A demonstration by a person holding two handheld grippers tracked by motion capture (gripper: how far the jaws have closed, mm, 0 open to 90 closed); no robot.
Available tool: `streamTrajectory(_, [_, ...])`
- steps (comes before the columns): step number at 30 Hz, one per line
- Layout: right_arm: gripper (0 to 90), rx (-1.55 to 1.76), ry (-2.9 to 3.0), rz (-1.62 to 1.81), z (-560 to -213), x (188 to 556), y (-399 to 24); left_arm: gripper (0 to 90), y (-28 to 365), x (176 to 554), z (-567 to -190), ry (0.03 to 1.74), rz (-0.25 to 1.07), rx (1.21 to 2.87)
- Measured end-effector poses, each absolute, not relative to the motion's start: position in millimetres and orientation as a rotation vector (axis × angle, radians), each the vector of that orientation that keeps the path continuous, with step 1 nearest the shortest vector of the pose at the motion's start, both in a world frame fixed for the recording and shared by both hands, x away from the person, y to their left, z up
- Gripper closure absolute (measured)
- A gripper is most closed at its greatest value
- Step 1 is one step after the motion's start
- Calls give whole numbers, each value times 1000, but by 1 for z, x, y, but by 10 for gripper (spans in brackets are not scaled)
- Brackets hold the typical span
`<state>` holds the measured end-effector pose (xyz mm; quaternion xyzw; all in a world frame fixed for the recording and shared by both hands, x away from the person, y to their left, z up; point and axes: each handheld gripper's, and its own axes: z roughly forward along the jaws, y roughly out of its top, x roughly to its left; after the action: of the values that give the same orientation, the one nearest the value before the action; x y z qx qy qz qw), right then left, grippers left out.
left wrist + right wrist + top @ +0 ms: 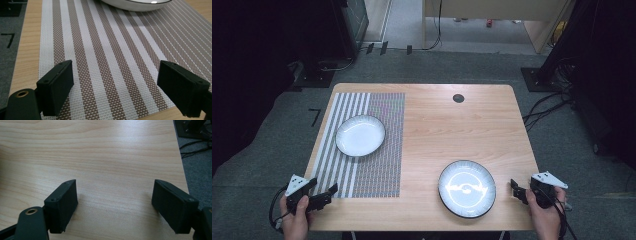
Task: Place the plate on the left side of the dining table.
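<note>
1. Plates are the things nearest the grippers: a round, shallow plate point(467, 188) with a dark rim and a glossy pale middle lies on the bare wood near the table's front right corner, well apart from the striped mat.
2. A second round plate point(360, 135), white and glazed with a thin dark rim, sits on the mat's far half; the left gripper view shows its curved underside point(136, 5) at the top edge.
3. Woven mat point(364, 144): a flat rectangle of coarse mesh in brown and white stripes, broad at the left and fine at the right, covering the table's left part.
4. Table point(447, 125): light wood with a smooth, clear grain, rounded corners and a small dark round hole near the far edge.
5. Left gripper point(323, 195), held in a hand point(295, 220), hovers over the mat's front left corner; its two blocky black jaws stand wide apart with nothing between them, only the mat's weave below point(116, 87).
6. Right gripper point(515, 189), held in the other hand point(546, 212), sits at the table's right edge, just beside the front plate and apart from it; its jaws stand wide with only bare wood between them point(115, 207).
</note>
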<state>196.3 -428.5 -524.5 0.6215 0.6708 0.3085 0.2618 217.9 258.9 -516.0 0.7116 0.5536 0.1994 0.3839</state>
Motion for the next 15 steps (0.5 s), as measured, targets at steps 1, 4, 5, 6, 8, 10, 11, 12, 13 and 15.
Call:
streamTrajectory(1, [203,1681,1816,834,-524,196,-429,139,258,219,-516,1413,508,1833])
streamTrajectory(4, [201,1681,1817,834,-524,196,-428,137,253,219,-517,1407,544,1880])
streamTrajectory(5, [201,1681,1817,834,-525,196,-428,137,252,219,-517,1406,559,1896])
streamTrajectory(6, [201,1681,1817,834,-524,196,-428,137,251,219,-517,1403,568,1906])
streamTrajectory(8, [198,1683,1818,834,-524,196,-428,135,247,219,-517,1398,598,1937])
streamTrajectory(10, [198,1682,1818,834,-524,196,-428,131,245,219,-517,1394,614,1958])
streamTrajectory(11, [198,1682,1818,834,-524,196,-428,130,246,219,-517,1396,612,1956])
streamTrajectory(12, [198,1682,1818,834,-524,196,-428,129,245,219,-517,1396,612,1956])
streamTrajectory(13, [198,1682,1818,834,-524,196,-428,129,245,219,-517,1396,612,1956])
streamTrajectory(15, [198,1682,1818,834,-524,196,-428,129,245,219,-517,1396,612,1957])
